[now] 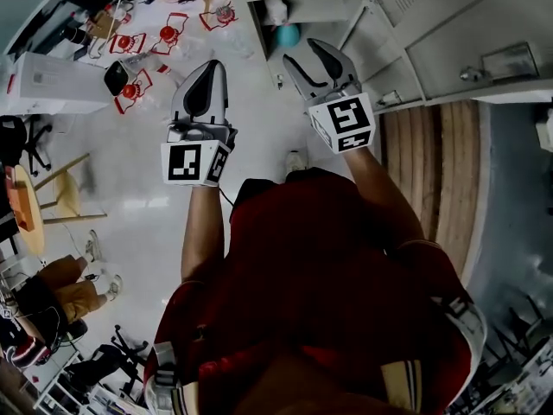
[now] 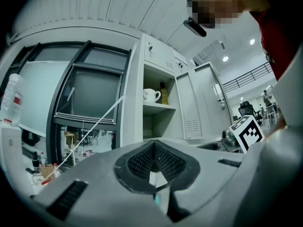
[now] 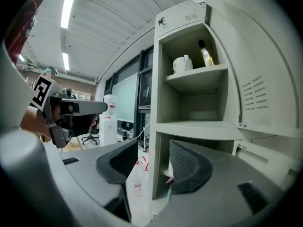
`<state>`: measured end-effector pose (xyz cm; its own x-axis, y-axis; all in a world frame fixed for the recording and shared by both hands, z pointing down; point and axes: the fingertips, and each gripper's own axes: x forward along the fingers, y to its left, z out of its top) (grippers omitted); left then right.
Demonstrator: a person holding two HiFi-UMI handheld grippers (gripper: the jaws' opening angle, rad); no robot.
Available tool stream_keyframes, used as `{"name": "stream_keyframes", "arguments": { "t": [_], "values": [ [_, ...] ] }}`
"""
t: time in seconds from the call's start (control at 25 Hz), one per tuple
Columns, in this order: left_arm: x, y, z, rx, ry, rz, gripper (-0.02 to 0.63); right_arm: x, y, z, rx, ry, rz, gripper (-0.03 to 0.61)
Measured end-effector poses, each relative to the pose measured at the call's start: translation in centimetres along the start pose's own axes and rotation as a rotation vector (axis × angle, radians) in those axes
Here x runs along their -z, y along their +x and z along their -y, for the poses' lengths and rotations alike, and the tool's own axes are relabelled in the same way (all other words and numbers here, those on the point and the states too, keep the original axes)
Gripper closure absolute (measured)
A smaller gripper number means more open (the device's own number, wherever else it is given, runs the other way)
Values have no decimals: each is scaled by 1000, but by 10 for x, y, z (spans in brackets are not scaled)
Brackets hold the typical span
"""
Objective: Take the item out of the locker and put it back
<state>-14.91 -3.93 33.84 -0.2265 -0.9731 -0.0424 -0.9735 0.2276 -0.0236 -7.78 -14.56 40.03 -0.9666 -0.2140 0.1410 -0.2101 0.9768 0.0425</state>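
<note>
Mug point(image 3: 182, 64) and bottle point(image 3: 206, 53) are sitting side by side on the top shelf point(image 3: 196, 74) inside the locker point(image 3: 158, 79). I cannot tell which of the two is the item to take. Both are sitting in the locker, and nothing is being held. The door point(image 3: 265, 79) is hanging wide open at the right of the locker, so the way in is free.

The right claw point(image 3: 147, 163) is pointing at the locker from below the top shelf. Its jaws are standing apart with nothing between them. Only the locker's edge and the floor are showing through the gap. I think the jaws are standing apart so they are ready to go around the mug or the bottle.

The left claw point(image 2: 154, 161) is pointing at the locker from farther to the left. Its jaws are pressing together, with nothing in them. It is probably just waiting, since one claw is enough for a small thing.

Both things are standing high up, above where the claws are aiming. So the person is going to have to lift the right claw up to the top shelf. The mug is standing left of the bottle and very near it. I cannot tell if they are touching. The claw is going to need care so it is not bumping one while taking the other.
</note>
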Motion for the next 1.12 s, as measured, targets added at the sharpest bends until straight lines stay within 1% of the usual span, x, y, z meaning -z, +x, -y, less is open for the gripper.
{"name": "stream_keyframes", "arguments": {
  "t": [0.36, 0.48, 0.72, 0.92, 1.12],
  "values": [
    [12, 13, -12, -43, 4, -38, 607, 17, 29, 18, -1, -12, -52, 388],
    [20, 18, -18, -53, 0, -66, 607, 24, 39, 25, 8, -11, -69, 387],
    [31, 30, -26, -29, 11, -60, 607, 44, 58, 37, 43, -18, -108, 385],
    [42, 49, -50, -10, 1, -69, 607, 63, 91, 43, 57, -15, -160, 380],
    [55, 59, -65, 15, -14, -81, 607, 82, 113, 49, 85, 16, -200, 373]
  ]
}}
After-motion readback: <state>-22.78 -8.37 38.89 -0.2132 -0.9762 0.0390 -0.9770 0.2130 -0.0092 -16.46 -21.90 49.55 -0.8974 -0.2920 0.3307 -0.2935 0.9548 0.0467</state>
